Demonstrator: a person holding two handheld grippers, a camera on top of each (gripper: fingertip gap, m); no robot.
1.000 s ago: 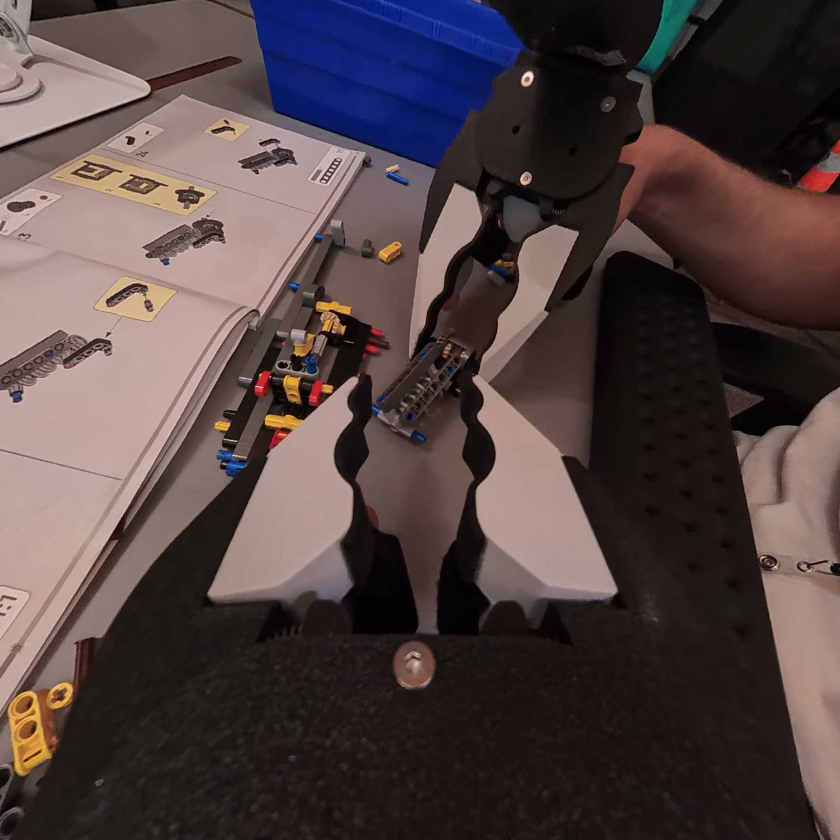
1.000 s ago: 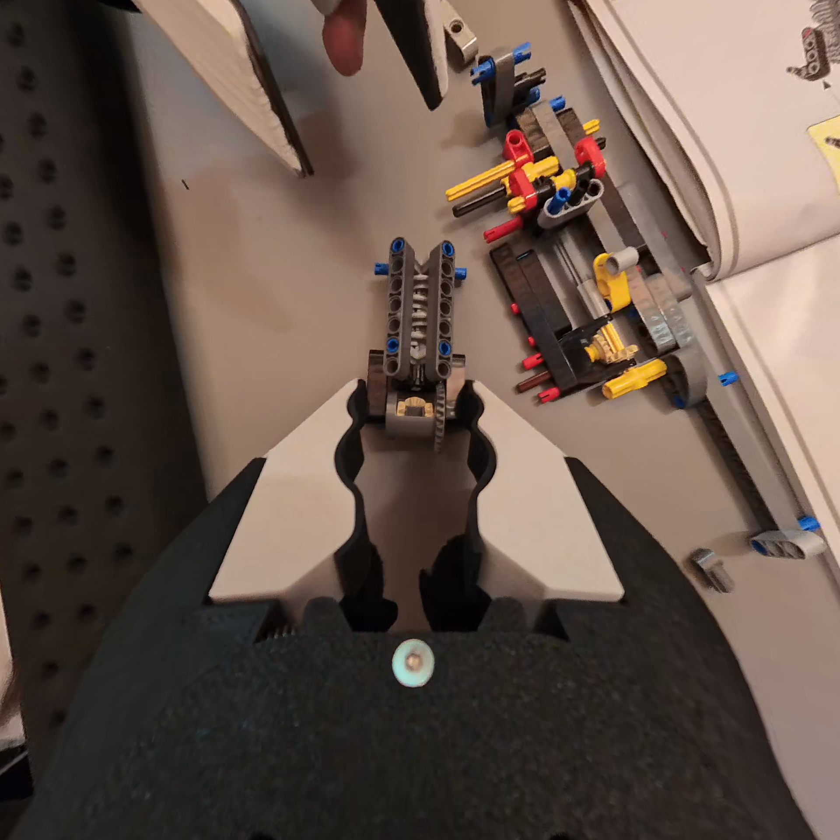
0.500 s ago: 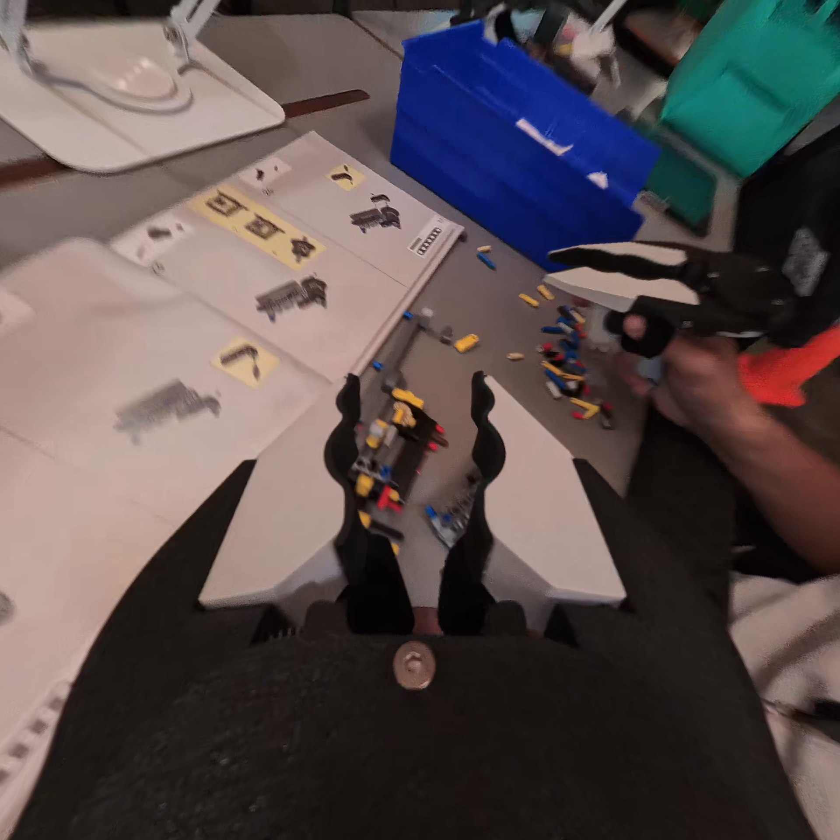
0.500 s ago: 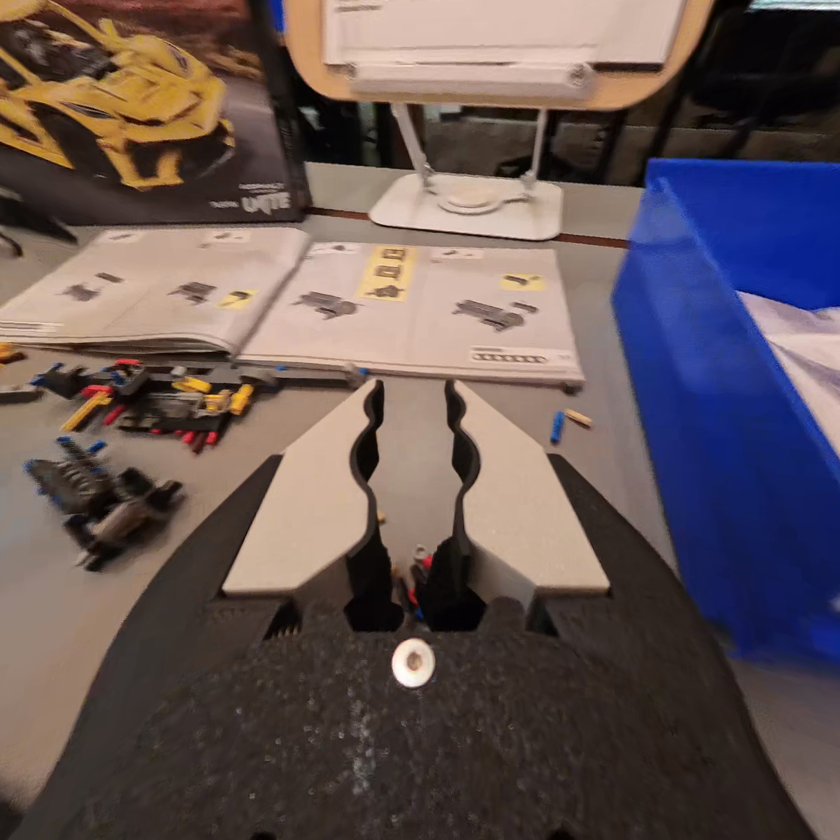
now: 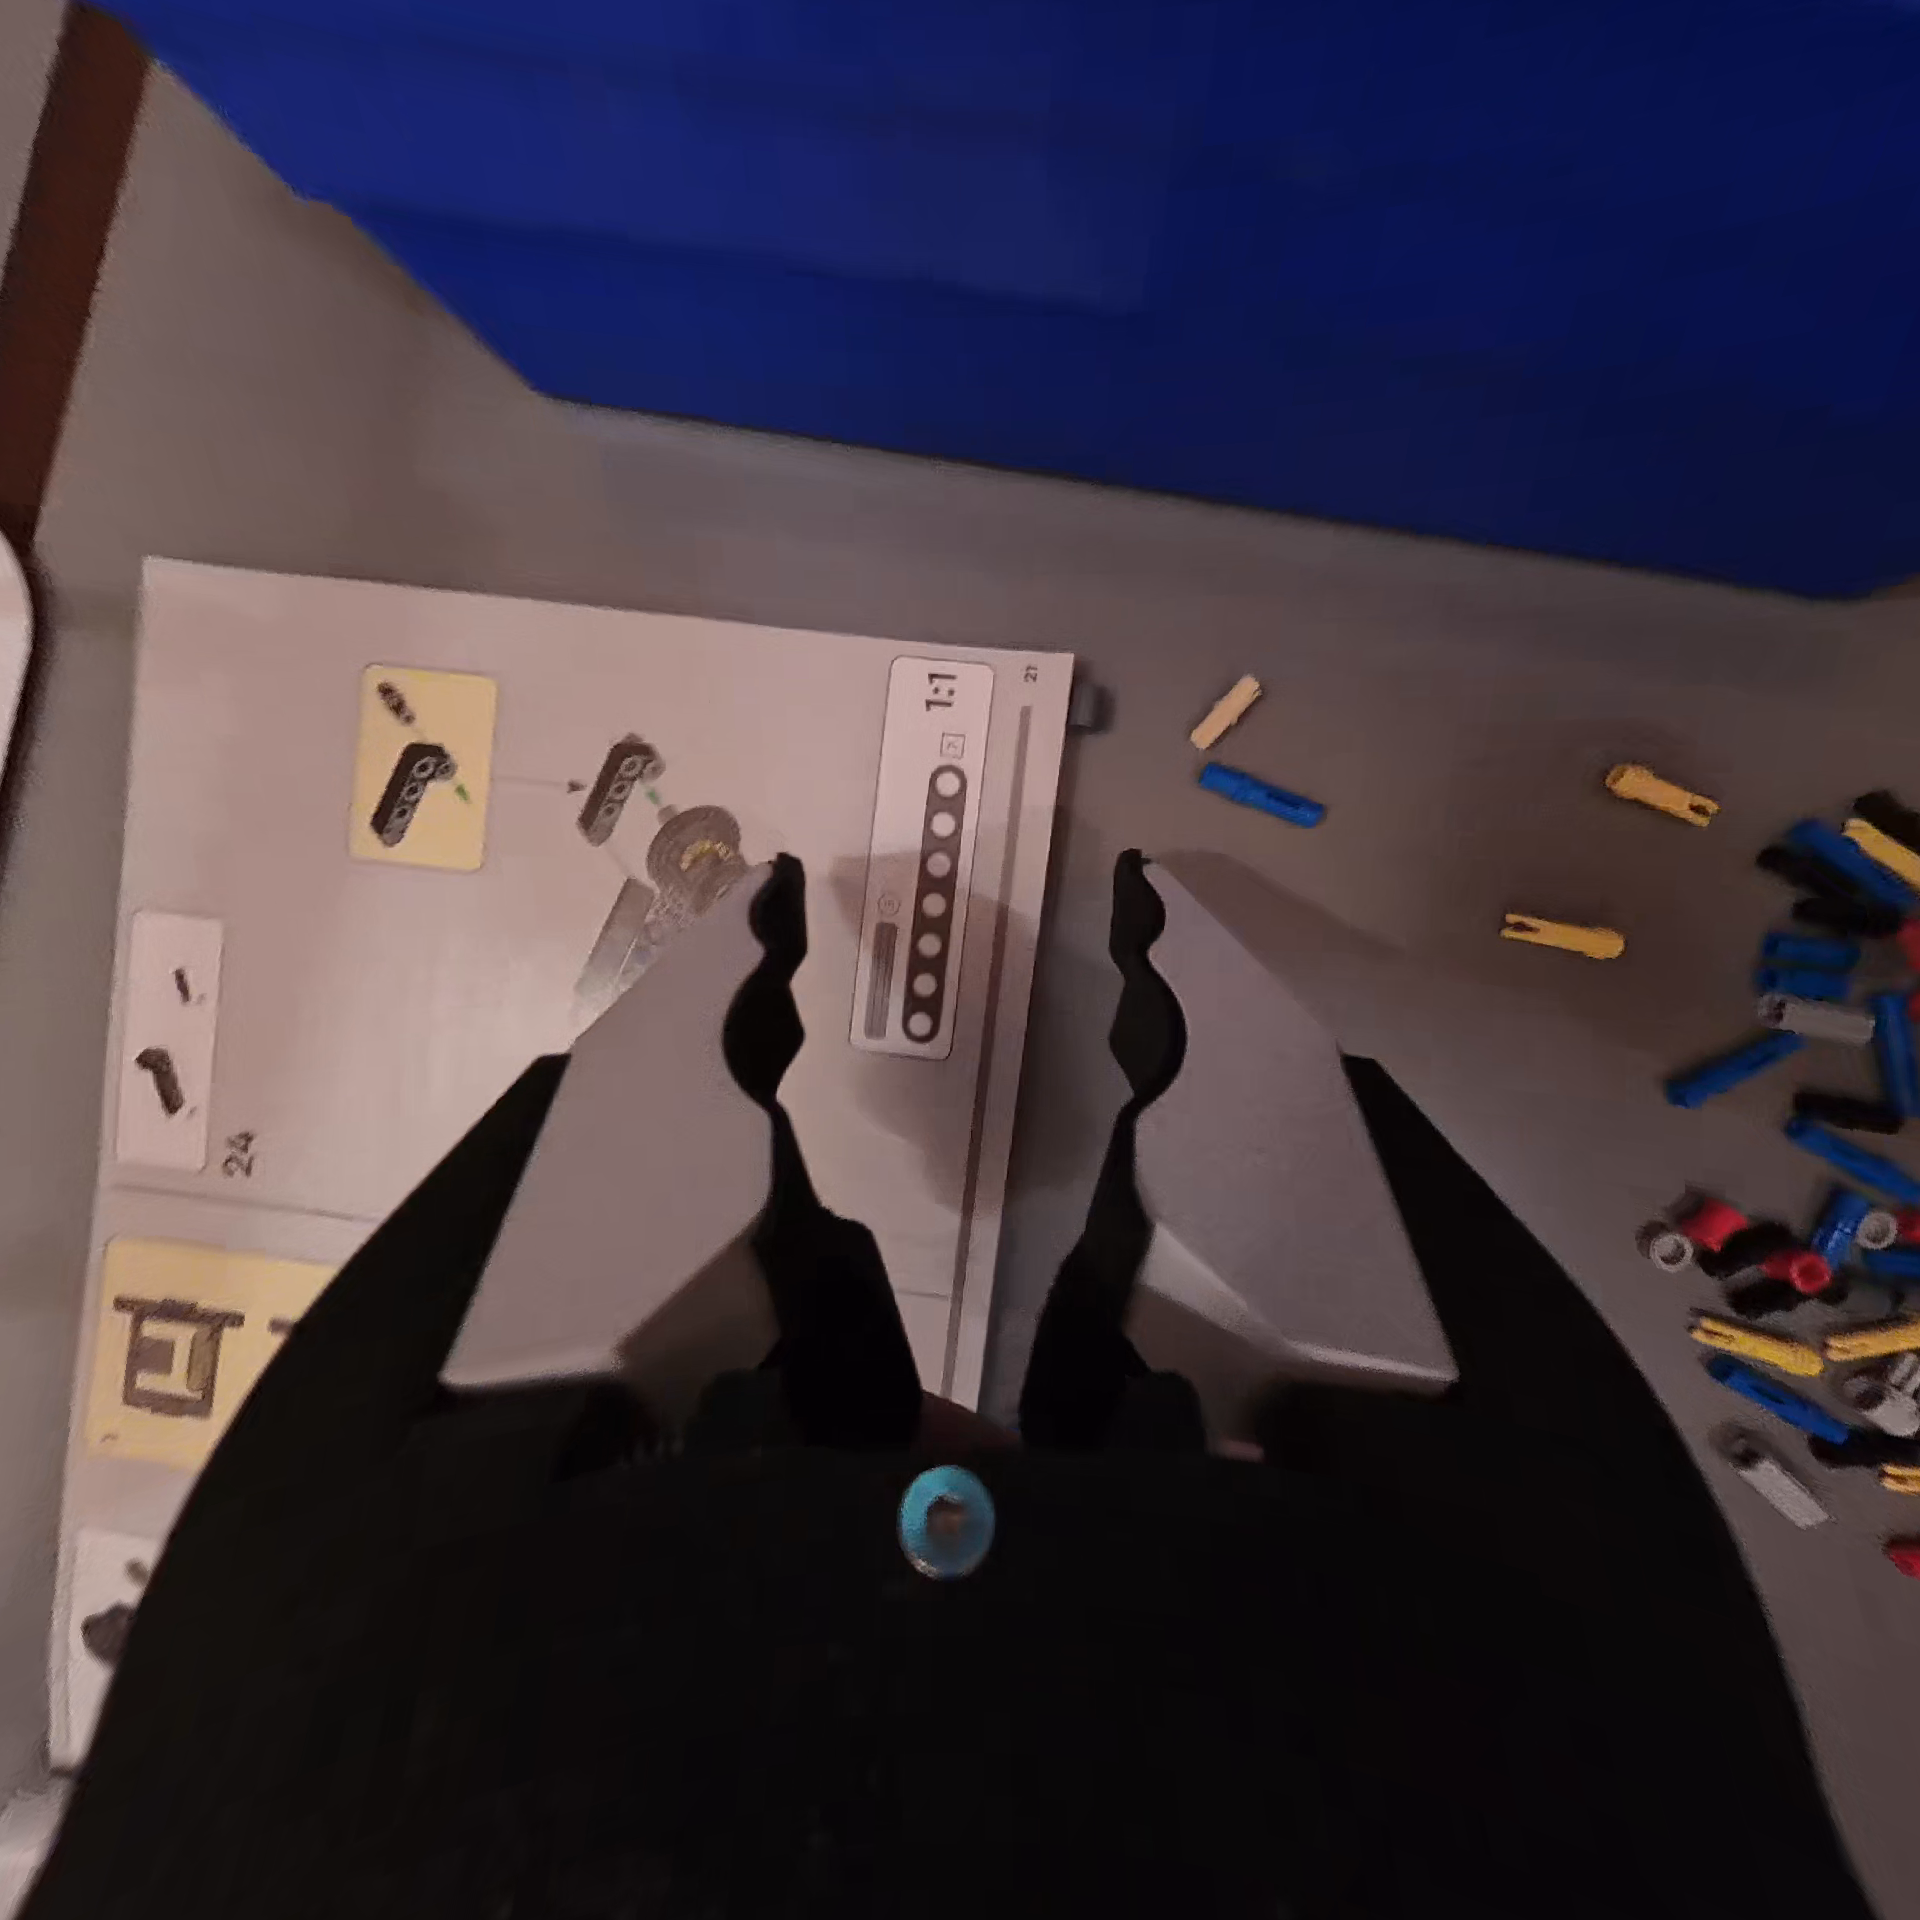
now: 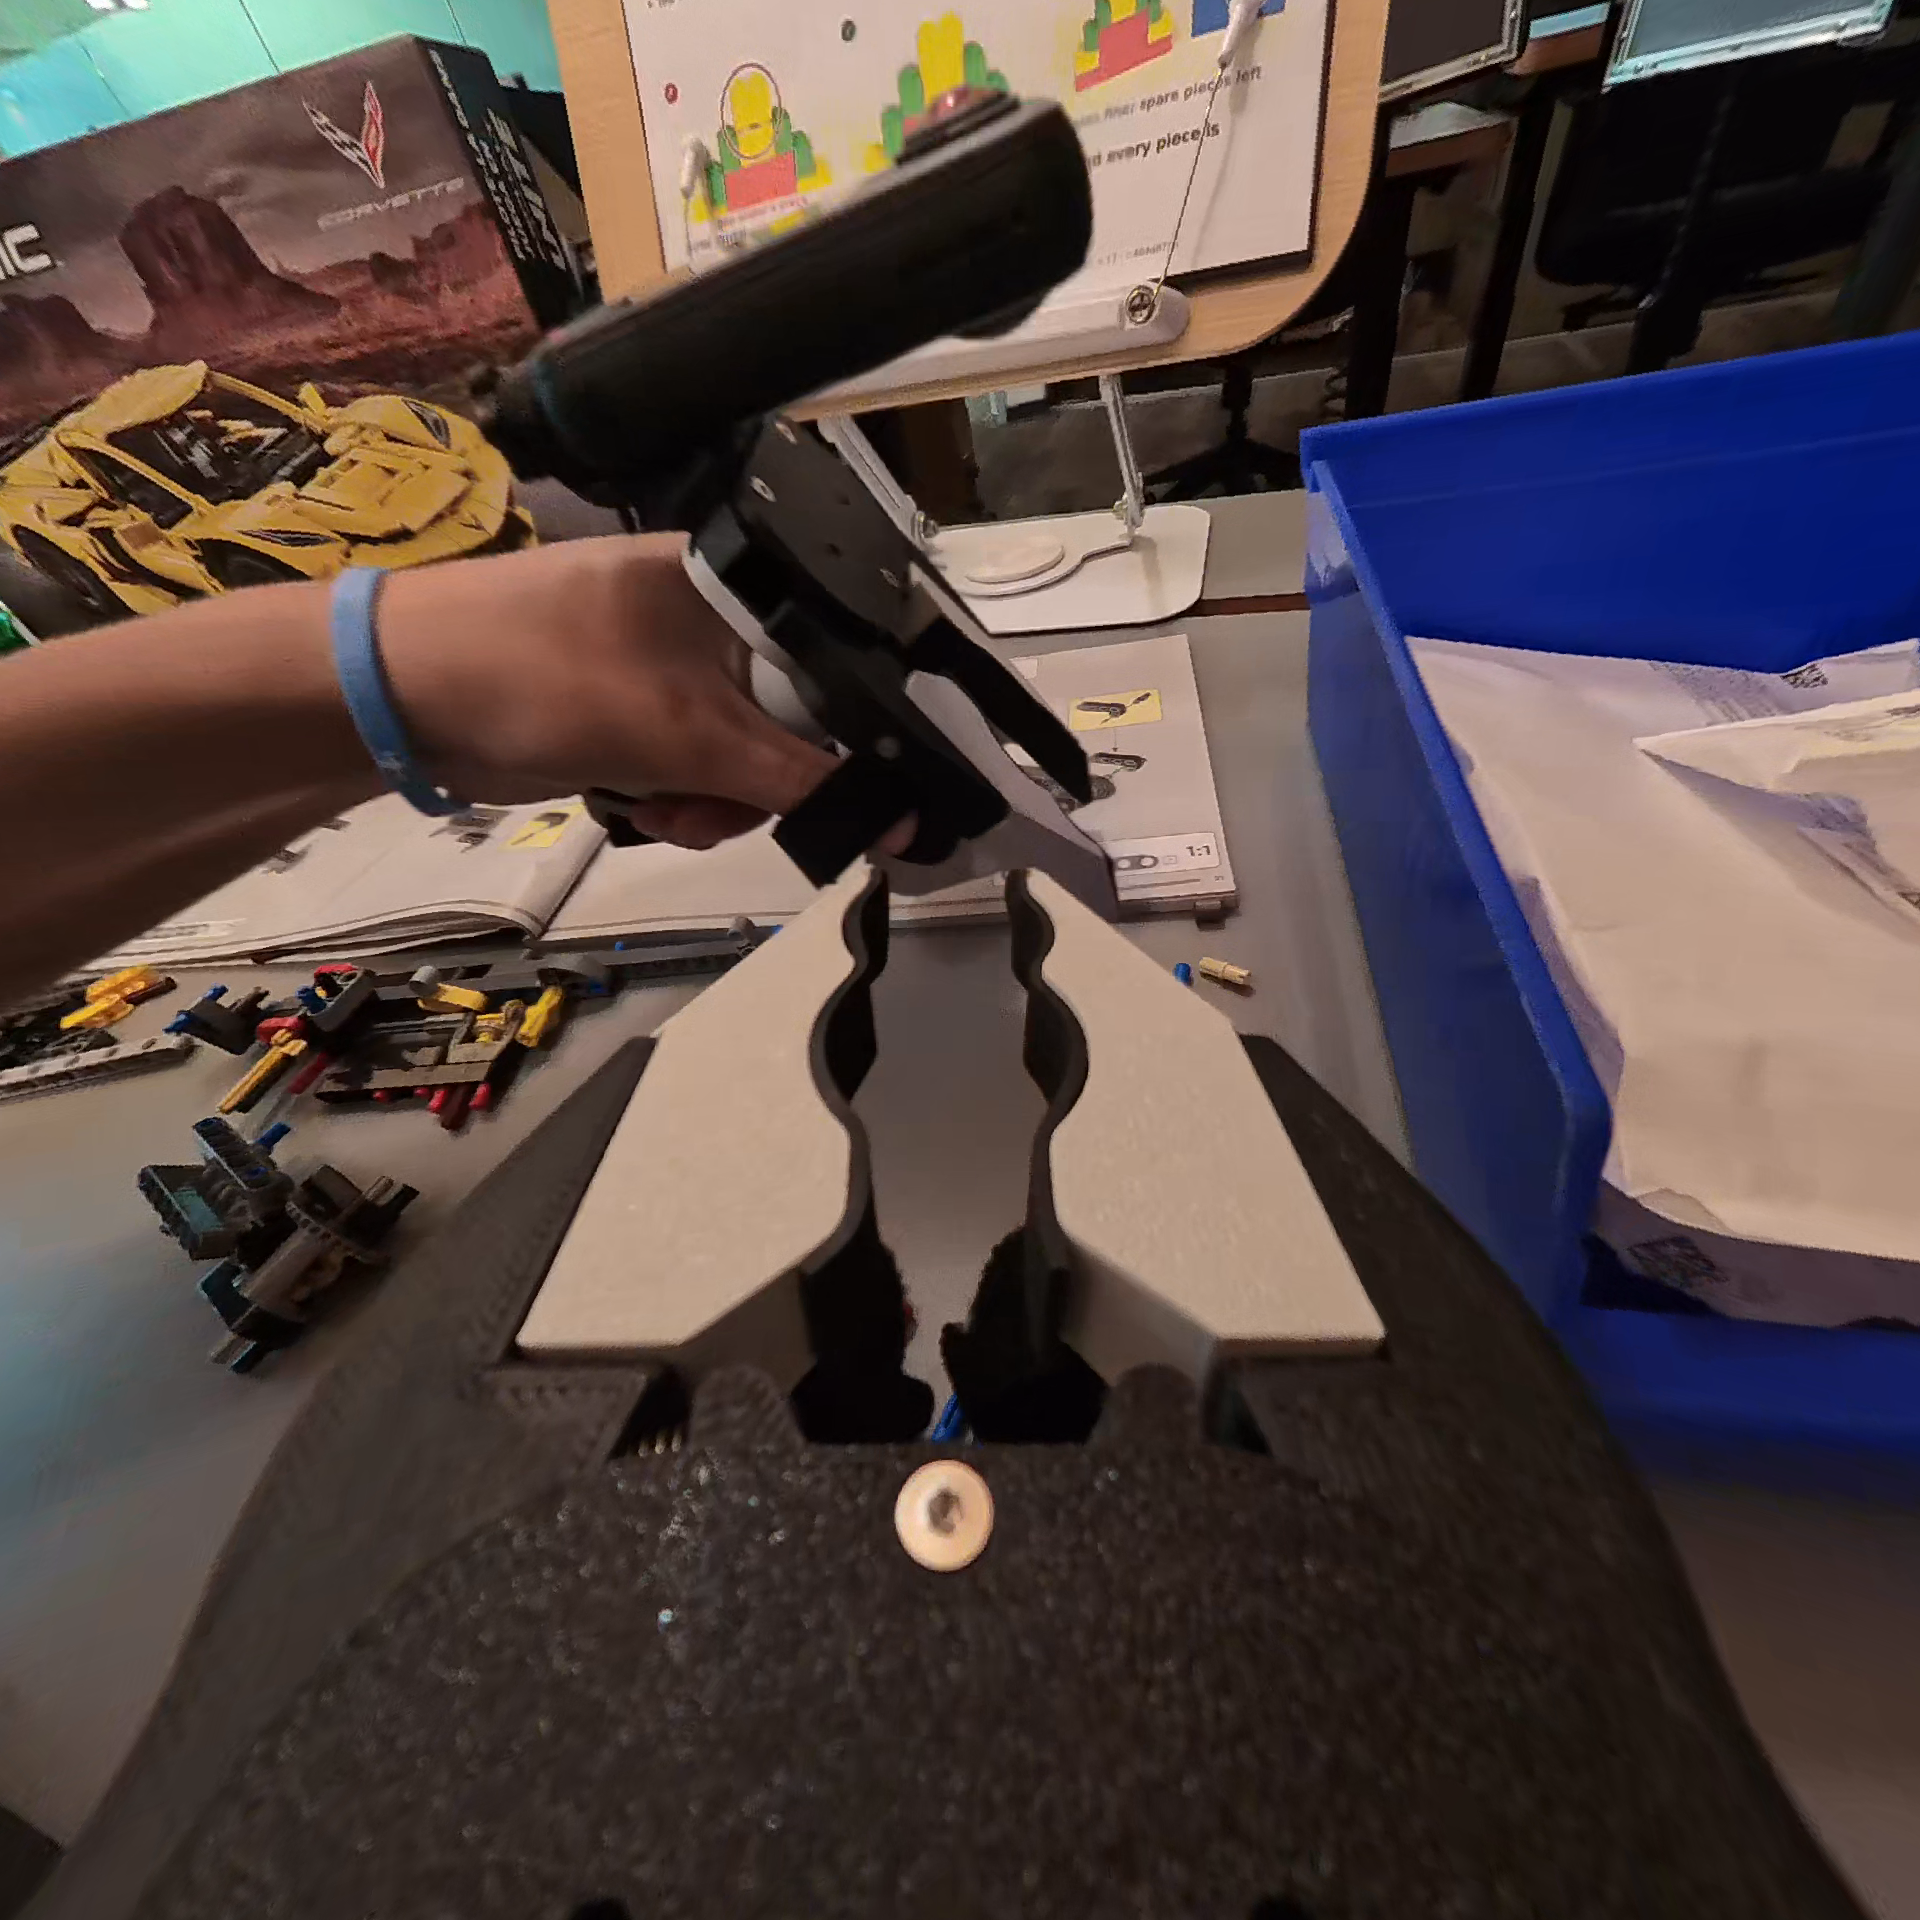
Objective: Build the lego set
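Left tongs (image 5: 951, 868) have been swung from the grey assembly (image 6: 265, 1236) over the instruction booklet (image 5: 582, 935), spread and empty.
Right tongs (image 6: 943, 894) are held apart, empty; the studded assembly lies at 9 o'clock on the bench (image 6: 125, 1455).

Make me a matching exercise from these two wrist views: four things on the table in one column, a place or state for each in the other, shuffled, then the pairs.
Things:
1. left gripper
2. blue bin
3. small grey gear assembly
4. tan pin

Places or states:
A. holds white paper bags
B. open over the instruction booklet's corner
C. beside a blue pin, past the booklet's edge
D. alone on the table, untouched

Pairs: 1-B, 2-A, 3-D, 4-C
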